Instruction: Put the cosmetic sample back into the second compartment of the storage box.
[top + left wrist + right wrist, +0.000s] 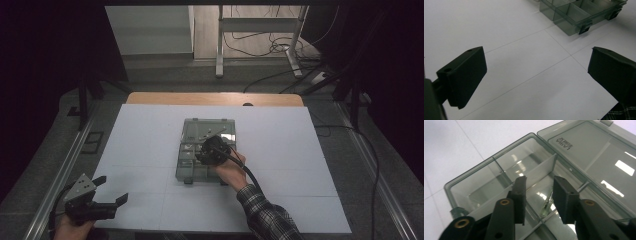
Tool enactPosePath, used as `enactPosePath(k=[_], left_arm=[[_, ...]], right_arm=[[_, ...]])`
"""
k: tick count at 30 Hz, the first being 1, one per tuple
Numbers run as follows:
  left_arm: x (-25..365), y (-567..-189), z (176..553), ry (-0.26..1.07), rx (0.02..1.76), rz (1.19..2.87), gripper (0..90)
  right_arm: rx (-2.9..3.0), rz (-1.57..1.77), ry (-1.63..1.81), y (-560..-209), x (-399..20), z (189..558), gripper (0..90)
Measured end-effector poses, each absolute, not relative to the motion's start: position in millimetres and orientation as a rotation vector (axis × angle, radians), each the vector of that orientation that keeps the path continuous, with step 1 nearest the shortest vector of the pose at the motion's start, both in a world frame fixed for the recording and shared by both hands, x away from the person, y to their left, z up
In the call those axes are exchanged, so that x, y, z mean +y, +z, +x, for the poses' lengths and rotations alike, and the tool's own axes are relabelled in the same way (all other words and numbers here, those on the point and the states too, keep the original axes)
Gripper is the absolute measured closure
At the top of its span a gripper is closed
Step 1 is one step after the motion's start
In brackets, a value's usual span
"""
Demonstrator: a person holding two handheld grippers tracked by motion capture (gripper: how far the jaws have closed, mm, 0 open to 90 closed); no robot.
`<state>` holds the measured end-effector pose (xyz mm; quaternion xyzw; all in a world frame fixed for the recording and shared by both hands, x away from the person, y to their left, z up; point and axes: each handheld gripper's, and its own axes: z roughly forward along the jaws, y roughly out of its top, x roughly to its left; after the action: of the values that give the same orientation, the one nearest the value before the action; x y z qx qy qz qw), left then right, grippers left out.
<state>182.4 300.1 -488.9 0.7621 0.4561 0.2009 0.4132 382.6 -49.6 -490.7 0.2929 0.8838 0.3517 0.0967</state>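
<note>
Right gripper [214, 150] down in open box [186, 150] mid-table, jaws apart around a divider [548, 205] to grip it, lid [599, 157] flat on far side for access; left gripper [107, 192] parked near-left, jaws wide, empty.

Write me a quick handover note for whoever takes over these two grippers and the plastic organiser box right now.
Left gripper: open, holding nothing, at the near left corner of the white table.
Right gripper: open, fingers inside the smoky transparent plastic compartment box, either side of a thin clear divider piece standing in it.
Box sits mid-table, hinged lid laid open flat.
Done: lid opened.
Left: probably grip that divider; its purpose is unclear.
</note>
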Motion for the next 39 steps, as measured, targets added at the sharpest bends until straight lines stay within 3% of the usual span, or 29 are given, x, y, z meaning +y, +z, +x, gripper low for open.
enactPosePath(k=[25, 39], left_arm=[[298, -488, 182, 0.518, 1.148, 1.924, 2.6], [298, -488, 182, 0.52, 1.146, 1.923, 2.6]], right_arm=[[2.665, 0.878, 1.105, -480, -57, 371, 24.0], [2.688, 0.852, 1.086, -478, -66, 368, 11.5]])
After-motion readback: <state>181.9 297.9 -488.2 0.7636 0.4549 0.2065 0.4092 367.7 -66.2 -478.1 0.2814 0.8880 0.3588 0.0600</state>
